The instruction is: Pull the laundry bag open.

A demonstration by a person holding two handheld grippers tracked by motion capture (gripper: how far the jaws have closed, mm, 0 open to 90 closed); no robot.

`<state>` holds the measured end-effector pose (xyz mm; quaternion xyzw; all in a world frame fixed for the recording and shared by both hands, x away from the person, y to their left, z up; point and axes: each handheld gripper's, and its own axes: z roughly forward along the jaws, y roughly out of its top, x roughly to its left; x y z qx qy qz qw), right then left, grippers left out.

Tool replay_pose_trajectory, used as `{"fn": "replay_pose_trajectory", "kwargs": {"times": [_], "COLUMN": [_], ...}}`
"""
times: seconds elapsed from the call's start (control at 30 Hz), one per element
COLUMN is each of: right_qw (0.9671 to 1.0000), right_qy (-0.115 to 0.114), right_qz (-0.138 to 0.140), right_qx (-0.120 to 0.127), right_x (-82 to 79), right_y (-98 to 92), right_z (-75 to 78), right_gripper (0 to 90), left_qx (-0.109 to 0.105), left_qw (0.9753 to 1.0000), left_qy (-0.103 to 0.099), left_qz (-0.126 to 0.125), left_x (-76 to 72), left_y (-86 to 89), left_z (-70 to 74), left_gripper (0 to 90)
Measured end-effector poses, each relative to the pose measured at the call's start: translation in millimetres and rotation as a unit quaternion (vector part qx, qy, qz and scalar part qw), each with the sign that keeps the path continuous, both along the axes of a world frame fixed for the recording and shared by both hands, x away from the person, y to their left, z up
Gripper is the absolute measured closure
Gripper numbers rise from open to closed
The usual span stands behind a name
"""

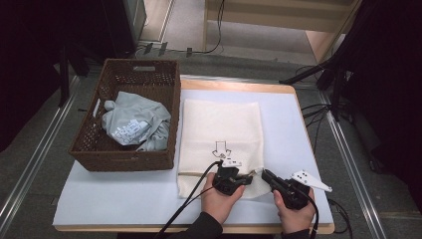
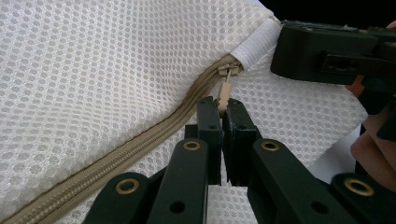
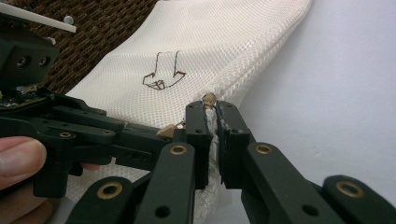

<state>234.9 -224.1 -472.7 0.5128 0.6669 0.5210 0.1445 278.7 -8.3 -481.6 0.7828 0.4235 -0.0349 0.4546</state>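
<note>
Centrally, mesh bag (image 1: 220, 134) on white table (image 1: 124, 194) — wicker basket (image 1: 130, 79) beside.

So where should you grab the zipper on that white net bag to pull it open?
By the little tan pull tab hanging from the slider, at the closed end of the zipper. It sticks out flat toward the person, so come from the near side with jaws on its two flat faces, as the left gripper does. The right gripper pinches the mesh bag corner to steady it.
</note>
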Motion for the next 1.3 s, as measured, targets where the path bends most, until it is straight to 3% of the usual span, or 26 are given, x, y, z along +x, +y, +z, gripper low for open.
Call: {"fn": "replay_pose_trajectory", "kwargs": {"times": [0.13,0.17,0.2,0.23,0.27,0.3,0.33,0.37,0.43,0.57,0.67,0.77,0.87,0.97,1.07,1.17,1.23,1.27,1.3], "right_qw": [1.0000,1.0000,0.9999,0.9994,0.9988,0.9979,0.9979,0.9971,0.9965,0.9972,0.9981,0.9982,0.9980,0.9977,0.9979,0.9981,0.9982,0.9982,0.9982], "right_qy": [0.000,-0.002,-0.007,-0.018,-0.024,-0.029,-0.029,-0.024,-0.021,-0.012,-0.017,-0.017,-0.015,-0.017,-0.019,-0.021,-0.022,-0.021,-0.018], "right_qz": [0.000,0.001,-0.009,-0.029,-0.040,-0.053,-0.053,-0.062,-0.067,-0.052,-0.034,-0.030,-0.027,-0.023,-0.014,-0.010,-0.014,-0.015,-0.021], "right_qx": [0.000,-0.001,-0.001,0.003,0.013,0.023,0.023,0.037,0.044,0.053,0.049,0.050,0.056,0.061,0.061,0.057,0.055,0.054,0.053], "right_x": [-0.8,-0.9,-2.8,-4.5,-4.9,-5.8,-5.8,-6.3,-5.4,-3.6,-3.5,-3.5,-4.3,-5.1,-7.1,-8.4,-8.5,-8.5,-8.1], "right_y": [0.5,0.6,0.3,-4.2,-11.0,-18.8,-18.8,-33.0,-37.6,-34.8,-25.9,-24.4,-25.6,-25.4,-23.0,-20.0,-20.0,-21.0,-22.8], "right_z": [0.4,0.5,1.5,4.2,6.8,9.0,9.0,8.9,6.0,2.9,3.5,2.9,2.5,2.2,3.1,3.8,3.6,3.7,3.6], "right_gripper": [85.2,85.2,85.7,85.7,85.7,85.7,85.7,85.7,85.7,85.7,85.6,85.6,85.6,85.6,85.6,85.6,85.6,85.6,85.6], "left_qx": [0.005,0.010,0.030,0.016,0.016,-0.008,-0.023,-0.016,-0.020,-0.024,-0.041,-0.042,-0.048,-0.064,-0.077,-0.094,-0.087,-0.086,-0.093], "left_qw": [1.0000,0.9999,0.9994,0.9981,0.9981,0.9977,0.9977,0.9982,0.9991,0.9996,0.9992,0.9991,0.9988,0.9971,0.9954,0.9936,0.9946,0.9948,0.9941], "left_qy": [0.003,0.004,0.004,0.019,0.019,0.026,0.022,0.015,0.014,0.008,0.005,0.003,0.009,0.038,0.052,0.053,0.047,0.044,0.045], "left_qz": [0.004,0.005,0.019,0.056,0.056,0.061,0.060,0.055,0.034,0.013,-0.001,0.001,-0.001,-0.014,-0.020,-0.033,-0.035,-0.032,-0.034], "left_x": [0.7,0.9,0.7,4.8,4.8,6.9,7.1,5.3,2.9,-0.5,-1.0,0.0,4.0,11.1,15.3,15.9,14.8,14.1,14.1], "left_y": [-0.4,-0.4,0.0,12.1,12.1,19.5,24.6,27.4,25.4,19.3,7.6,2.2,-4.2,-9.6,-13.1,-14.2,-13.3,-12.4,-11.0], "left_z": [-1.1,-1.3,-1.3,-3.0,-3.0,-3.0,-2.4,-2.1,-1.9,-1.4,0.3,1.7,2.8,1.7,1.5,4.3,6.1,6.8,6.7], "left_gripper": [86.7,86.7,90.0,90.0,90.0,90.0,90.0,90.0,90.0,90.0,76.7,68.7,59.7,57.0,53.8,56.4,68.0,68.0,77.8]}}
